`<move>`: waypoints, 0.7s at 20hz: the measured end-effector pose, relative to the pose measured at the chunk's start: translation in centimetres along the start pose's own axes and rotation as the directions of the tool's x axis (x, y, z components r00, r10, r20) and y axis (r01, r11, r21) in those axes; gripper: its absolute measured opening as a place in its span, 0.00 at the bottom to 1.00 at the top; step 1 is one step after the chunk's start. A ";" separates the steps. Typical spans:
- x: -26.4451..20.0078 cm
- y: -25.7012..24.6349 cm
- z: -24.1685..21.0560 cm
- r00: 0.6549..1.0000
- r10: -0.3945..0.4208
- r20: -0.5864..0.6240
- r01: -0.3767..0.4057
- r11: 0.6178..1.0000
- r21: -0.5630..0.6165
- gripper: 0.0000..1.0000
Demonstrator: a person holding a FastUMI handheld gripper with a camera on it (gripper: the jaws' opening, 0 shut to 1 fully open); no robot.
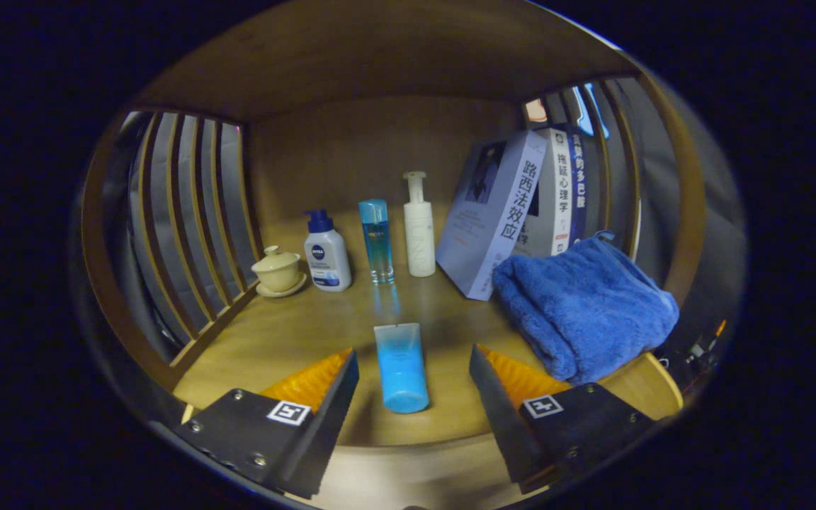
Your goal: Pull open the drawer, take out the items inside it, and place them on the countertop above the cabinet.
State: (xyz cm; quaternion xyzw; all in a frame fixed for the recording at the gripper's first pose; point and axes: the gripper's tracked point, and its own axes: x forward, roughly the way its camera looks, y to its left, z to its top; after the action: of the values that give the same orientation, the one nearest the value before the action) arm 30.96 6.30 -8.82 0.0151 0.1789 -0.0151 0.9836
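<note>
A blue tube [401,367] lies on the wooden countertop [287,333], cap end toward me, between my fingers and touching neither. My gripper [414,372] stands open, its fingers wide apart on either side of the tube. A folded blue towel [584,306] rests on the countertop just beyond the right finger [514,379].
At the back stand a lidded cup on a saucer [278,270], a white pump bottle with a blue cap [326,251], a tall blue bottle [375,241] and a white pump bottle [418,227]. Books [500,219] lean at the back right. Slatted wooden side walls [188,212] enclose the shelf.
</note>
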 end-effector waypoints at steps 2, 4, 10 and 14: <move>-1.3 0.3 -0.3 1.000 0.013 0.000 -0.013 1.000 0.004 0.95; -3.1 0.1 0.2 1.000 0.017 0.017 -0.017 1.000 -0.004 0.99; -9.3 -0.2 1.0 0.999 0.040 0.029 -0.039 0.999 -0.028 1.00; -14.2 -1.2 1.9 0.996 0.047 0.073 -0.045 0.998 -0.031 1.00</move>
State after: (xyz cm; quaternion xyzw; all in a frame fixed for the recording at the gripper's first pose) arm 18.33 5.41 -2.11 0.0040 0.1425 0.0097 0.9897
